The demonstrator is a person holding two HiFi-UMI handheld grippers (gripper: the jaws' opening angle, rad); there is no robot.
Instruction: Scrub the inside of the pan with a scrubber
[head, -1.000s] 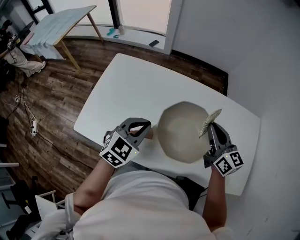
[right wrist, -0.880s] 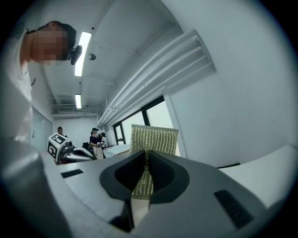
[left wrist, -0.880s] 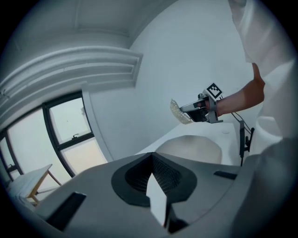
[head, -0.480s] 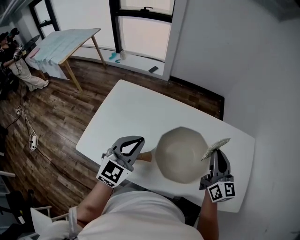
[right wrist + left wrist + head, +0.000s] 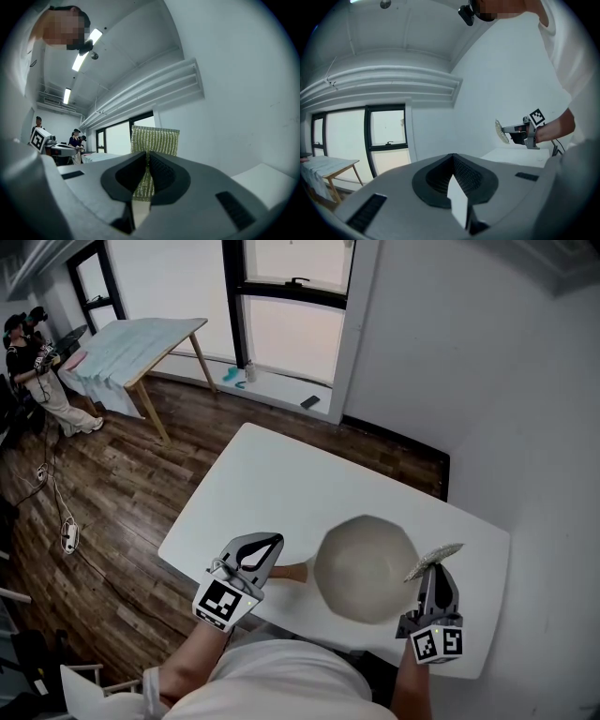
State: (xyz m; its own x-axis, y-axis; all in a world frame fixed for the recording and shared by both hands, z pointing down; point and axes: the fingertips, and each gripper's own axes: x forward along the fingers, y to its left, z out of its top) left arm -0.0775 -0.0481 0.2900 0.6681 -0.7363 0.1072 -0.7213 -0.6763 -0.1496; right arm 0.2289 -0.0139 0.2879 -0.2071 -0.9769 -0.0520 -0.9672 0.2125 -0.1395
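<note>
At the table's (image 5: 281, 486) near edge, lower the right gripper's (image 5: 432, 574) clamped scrubber (image 5: 434, 558) into the pan (image 5: 364, 568); the left gripper (image 5: 274, 543) is closed, empty.

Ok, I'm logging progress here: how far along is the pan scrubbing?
Done: the scrubber is clamped in the right hand-held gripper. In hand: it hangs in the air by the right rim of the pan, not touching. The left hand-held gripper is shut and empty near the wooden handle. Left: scrubbing the inside; whether any passes were made, I cannot tell.
</note>
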